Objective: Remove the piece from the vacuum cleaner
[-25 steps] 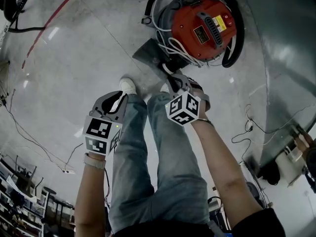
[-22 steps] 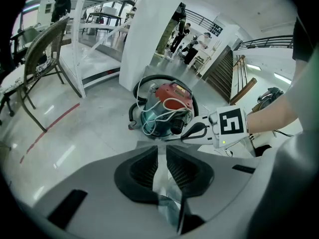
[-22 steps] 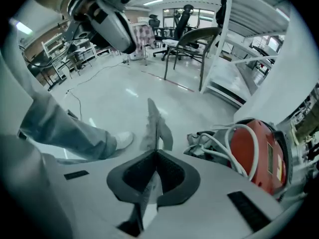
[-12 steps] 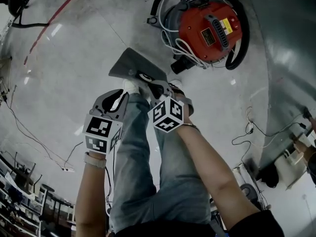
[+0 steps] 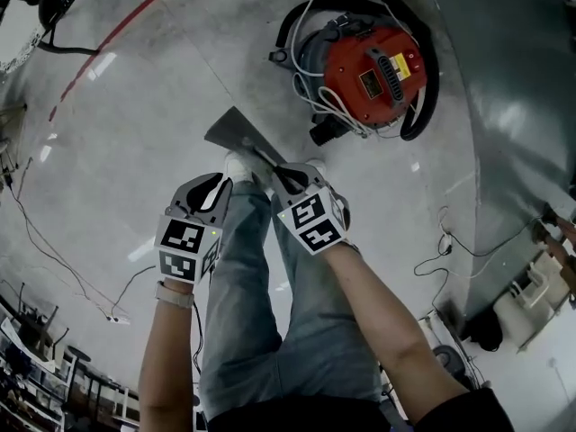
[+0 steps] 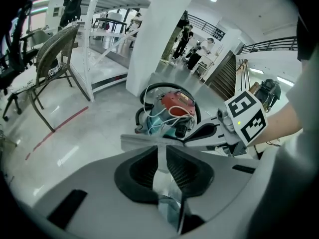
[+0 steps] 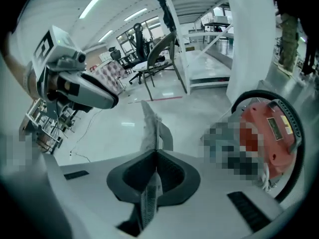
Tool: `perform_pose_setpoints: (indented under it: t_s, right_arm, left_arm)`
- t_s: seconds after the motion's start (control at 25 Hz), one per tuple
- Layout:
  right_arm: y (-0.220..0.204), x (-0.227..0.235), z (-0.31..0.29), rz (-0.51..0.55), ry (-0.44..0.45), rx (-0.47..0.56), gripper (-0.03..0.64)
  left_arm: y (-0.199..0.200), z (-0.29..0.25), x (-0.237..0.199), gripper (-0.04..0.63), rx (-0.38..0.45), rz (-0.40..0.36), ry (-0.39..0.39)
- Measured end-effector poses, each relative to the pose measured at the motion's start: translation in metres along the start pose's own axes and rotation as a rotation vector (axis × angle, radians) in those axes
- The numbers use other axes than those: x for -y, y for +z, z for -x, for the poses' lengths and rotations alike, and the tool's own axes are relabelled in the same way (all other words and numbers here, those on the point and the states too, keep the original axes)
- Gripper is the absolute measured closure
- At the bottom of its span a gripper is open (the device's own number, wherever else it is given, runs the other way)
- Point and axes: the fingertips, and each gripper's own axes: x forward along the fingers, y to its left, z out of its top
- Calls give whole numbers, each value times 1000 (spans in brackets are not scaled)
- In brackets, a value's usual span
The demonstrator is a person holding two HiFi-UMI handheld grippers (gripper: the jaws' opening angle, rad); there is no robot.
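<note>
The vacuum cleaner point(image 5: 373, 75) with its red top stands on the floor, ringed by a black hose and white cord. It also shows in the left gripper view point(image 6: 169, 106) and at the right gripper view's right edge point(image 7: 271, 133). A flat grey nozzle piece point(image 5: 236, 131) hangs clear of it to the left, above a white shoe. My right gripper point(image 5: 268, 174) is shut on the piece's stem, and the piece shows edge-on point(image 7: 149, 126) between its jaws. My left gripper point(image 5: 214, 185) hangs beside it, jaws a narrow gap apart and holding nothing.
My own legs and white shoe point(image 5: 236, 162) are directly under both grippers. A grey metal wall point(image 5: 522, 106) rises at the right, with loose cables point(image 5: 450, 241) at its foot. A red floor line point(image 5: 108, 39) runs at the upper left. A chair point(image 6: 50, 68) and shelving stand farther off.
My right gripper has pulled the grey piece off the vacuum's front and carried it left and back toward my feet. The left gripper has stayed put.
</note>
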Motion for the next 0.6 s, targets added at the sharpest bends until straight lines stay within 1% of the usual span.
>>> perform_pose_setpoints:
  t_s: [0.2, 0.36, 0.4, 0.6]
  right_arm:
    - [22, 0, 48, -97, -28, 46, 579]
    - [39, 2, 92, -136, -72, 86, 580]
    - [45, 1, 104, -149, -79, 102, 578]
    - [81, -3, 169, -236, -117, 210, 580]
  left_arm:
    - [20, 29, 8, 537, 33, 3, 0]
    - [51, 64, 22, 543, 92, 53, -36]
    - [59, 73, 26, 551, 107, 55, -42]
    - [100, 119, 44, 569, 183, -27, -46]
